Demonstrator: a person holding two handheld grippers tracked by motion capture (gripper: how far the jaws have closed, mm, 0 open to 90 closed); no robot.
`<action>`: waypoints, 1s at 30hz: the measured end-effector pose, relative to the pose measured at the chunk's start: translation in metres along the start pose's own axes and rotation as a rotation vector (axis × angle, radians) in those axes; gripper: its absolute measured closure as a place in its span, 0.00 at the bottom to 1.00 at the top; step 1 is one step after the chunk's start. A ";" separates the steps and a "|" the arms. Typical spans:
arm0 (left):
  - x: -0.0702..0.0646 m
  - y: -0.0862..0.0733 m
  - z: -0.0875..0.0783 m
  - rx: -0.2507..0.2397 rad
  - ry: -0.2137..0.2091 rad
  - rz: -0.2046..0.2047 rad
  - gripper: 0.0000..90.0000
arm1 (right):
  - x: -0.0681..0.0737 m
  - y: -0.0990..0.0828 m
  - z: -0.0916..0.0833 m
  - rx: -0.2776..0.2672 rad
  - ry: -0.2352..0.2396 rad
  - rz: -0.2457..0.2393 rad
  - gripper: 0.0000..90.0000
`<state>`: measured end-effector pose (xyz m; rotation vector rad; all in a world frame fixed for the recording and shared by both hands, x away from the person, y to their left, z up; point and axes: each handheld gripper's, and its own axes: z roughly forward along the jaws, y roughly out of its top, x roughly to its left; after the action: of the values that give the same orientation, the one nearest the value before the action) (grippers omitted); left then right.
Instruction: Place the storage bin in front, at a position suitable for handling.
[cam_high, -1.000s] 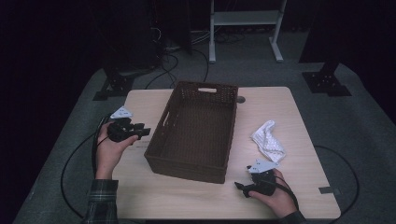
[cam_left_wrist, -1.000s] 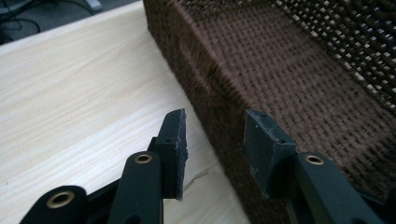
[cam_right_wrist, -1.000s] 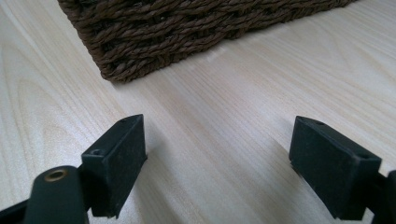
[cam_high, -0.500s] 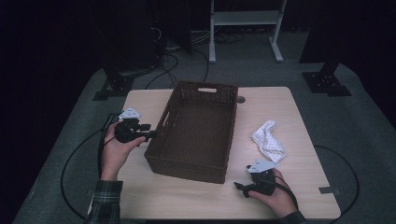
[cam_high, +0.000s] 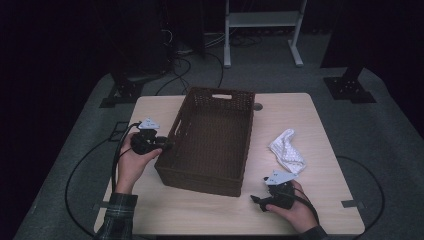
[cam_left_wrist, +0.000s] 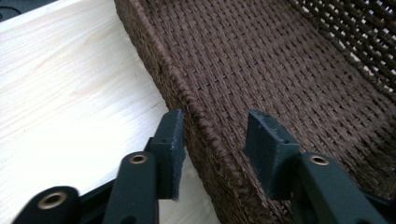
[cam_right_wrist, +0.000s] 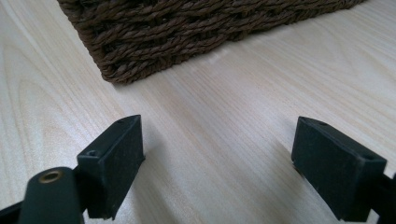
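Observation:
A dark brown woven basket (cam_high: 248, 131) stands in the middle of the pale wooden table (cam_high: 295, 107). My left gripper (cam_high: 167, 145) is at its left wall, and the jaws straddle the rim (cam_left_wrist: 187, 88). In the left gripper view (cam_left_wrist: 217, 135) the outer pad (cam_left_wrist: 173, 140) lies against the wall's outside. The inner pad (cam_left_wrist: 266, 140) stands apart from the weave. The jaws have just been closing with the wall between them. My right gripper (cam_high: 256, 201) rests low near the table's front edge, open (cam_right_wrist: 224, 154), with bare wood between its pads and the basket's corner (cam_right_wrist: 187, 32) ahead.
A white patterned cloth (cam_high: 286, 150) lies crumpled on the table right of the basket. Cables run over the grey floor mat on the left. A white metal stand (cam_high: 260, 20) and dark equipment bases stand behind the table.
My left gripper has moved right, from beside the basket to over its left rim. The right gripper, the basket and the cloth have kept still.

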<state>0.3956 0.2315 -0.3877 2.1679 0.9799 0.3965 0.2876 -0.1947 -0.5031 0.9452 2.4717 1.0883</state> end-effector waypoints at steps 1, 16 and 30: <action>-0.001 0.000 0.001 0.002 0.002 0.001 0.66 | 0.000 0.000 0.000 0.001 0.000 0.000 0.18; 0.000 -0.001 0.000 0.041 0.040 -0.027 0.77 | 0.000 0.000 0.000 0.000 0.002 0.002 0.18; 0.013 -0.008 -0.011 0.063 0.095 -0.052 0.85 | 0.000 0.000 0.000 0.001 0.002 -0.001 0.18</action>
<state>0.3942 0.2502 -0.3855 2.1916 1.1119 0.4532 0.2876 -0.1947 -0.5031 0.9432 2.4746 1.0888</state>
